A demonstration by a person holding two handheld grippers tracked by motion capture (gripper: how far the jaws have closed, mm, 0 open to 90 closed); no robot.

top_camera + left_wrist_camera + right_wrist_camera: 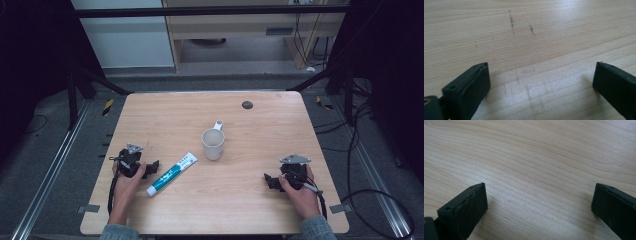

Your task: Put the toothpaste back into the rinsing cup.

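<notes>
Left tongs (152,167) resting low on desk (260,210), jaws spread wide, nothing between them; bare wood grain and a few dark specks between the two black jaws in left gripper view. Pointing right, toward toothpaste tube (172,173), tips just beside the tube's middle, not touching as far as visible. Likely parked there for a short reach to the tube.

Right tongs (270,181) same story: jaws wide apart, empty, plain wood between them in right gripper view. Set near right edge of desk, pointing left toward centre, well apart from any item. Reads as a rest pose, each hand kept on its own side so the middle stays free.

Left hand (127,180) and right hand (298,187) wrapped round the gripper bodies, forearms in from the near edge, cables trailing back.

Toothpaste tube lying flat on desk, diagonal, white cap end toward near-left, crimped end toward the mug (213,143). White and teal. Flat and angled so the tongs can close across its width.

White mug upright at desk centre, just beyond the tube's far end, not touching it; handle pointing away to the far side, mouth open upward. Probable drop target for the tube, judged from closeness.

Small dark round spot (247,104) near far edge, unrelated.
</notes>
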